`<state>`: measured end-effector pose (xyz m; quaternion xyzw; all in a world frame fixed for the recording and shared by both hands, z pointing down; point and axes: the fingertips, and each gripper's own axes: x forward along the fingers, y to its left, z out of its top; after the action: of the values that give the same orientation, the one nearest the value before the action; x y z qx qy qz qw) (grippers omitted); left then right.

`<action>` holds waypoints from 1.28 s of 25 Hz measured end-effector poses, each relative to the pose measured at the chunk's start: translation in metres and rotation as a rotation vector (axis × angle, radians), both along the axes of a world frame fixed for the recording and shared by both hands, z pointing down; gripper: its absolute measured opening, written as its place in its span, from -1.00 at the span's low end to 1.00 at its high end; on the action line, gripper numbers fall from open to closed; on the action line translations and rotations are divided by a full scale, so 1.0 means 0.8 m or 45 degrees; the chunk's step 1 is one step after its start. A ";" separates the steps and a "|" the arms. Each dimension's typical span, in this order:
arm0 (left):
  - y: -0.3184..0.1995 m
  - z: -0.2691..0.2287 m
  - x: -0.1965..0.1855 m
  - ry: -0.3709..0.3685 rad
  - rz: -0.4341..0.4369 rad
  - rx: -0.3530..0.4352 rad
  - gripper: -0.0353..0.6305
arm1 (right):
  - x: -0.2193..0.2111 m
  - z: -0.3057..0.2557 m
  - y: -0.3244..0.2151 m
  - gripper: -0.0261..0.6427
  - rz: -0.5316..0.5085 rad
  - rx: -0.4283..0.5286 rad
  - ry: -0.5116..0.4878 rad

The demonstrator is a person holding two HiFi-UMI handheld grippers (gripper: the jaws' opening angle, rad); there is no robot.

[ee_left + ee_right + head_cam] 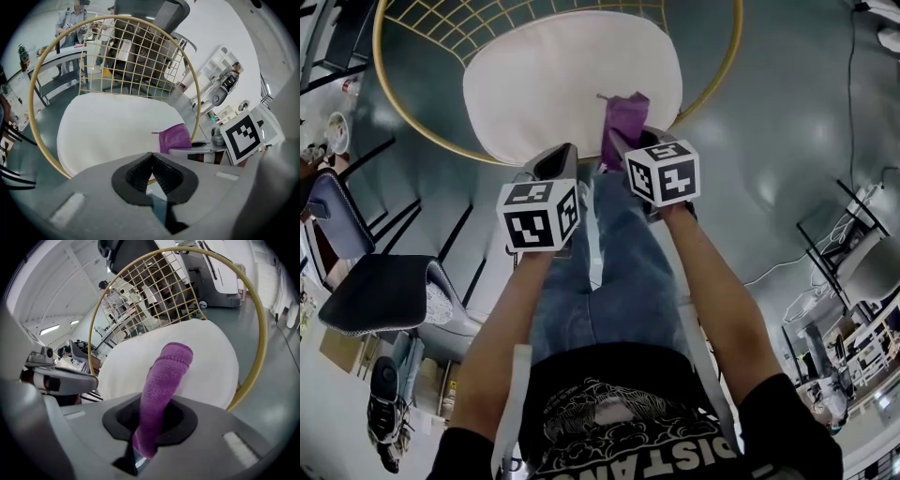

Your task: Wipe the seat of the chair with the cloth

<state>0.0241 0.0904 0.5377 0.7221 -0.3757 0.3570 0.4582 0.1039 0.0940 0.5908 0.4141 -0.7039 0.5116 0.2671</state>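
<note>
The chair's round white seat cushion (562, 80) lies inside a gold wire frame (727, 66), straight ahead of both grippers. My right gripper (623, 142) is shut on a purple cloth (625, 117), which sticks out past the jaws over the cushion's near right edge. In the right gripper view the purple cloth (166, 376) stands up from the right gripper (152, 427) with the seat cushion (211, 357) behind it. My left gripper (565, 153) hovers at the cushion's near edge, shut and empty. The left gripper (151, 161) shows the seat cushion (112, 126) ahead and the purple cloth (174, 139) to its right.
A black office chair (380, 292) and a grey-blue chair (333, 214) stand to the left on the grey floor. Desk legs and cables (853, 248) are at the right. People (70, 23) stand beyond the gold mesh backrest (131, 56).
</note>
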 end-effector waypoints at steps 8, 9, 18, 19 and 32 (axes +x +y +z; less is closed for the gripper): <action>-0.013 -0.008 0.031 -0.012 -0.001 0.017 -0.91 | 0.073 -0.008 -0.004 -0.74 0.029 -0.002 0.042; -0.014 -0.009 0.032 -0.016 0.000 0.020 -0.91 | 0.079 -0.008 -0.004 -0.74 0.038 -0.007 0.044; -0.031 -0.045 0.042 -0.052 -0.039 0.087 -0.91 | 0.092 -0.073 -0.022 -0.74 0.002 0.078 -0.028; -0.036 -0.057 0.039 -0.048 -0.051 0.101 -0.91 | 0.087 -0.086 -0.027 -0.74 -0.003 0.096 -0.034; -0.066 -0.228 0.011 0.076 -0.138 0.352 -0.92 | 0.015 -0.286 -0.082 -0.74 -0.062 0.440 -0.094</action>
<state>0.0325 0.0373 0.3550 0.7673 -0.4459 0.2549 0.3840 0.1162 0.0285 0.3617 0.4177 -0.8004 0.3912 0.1783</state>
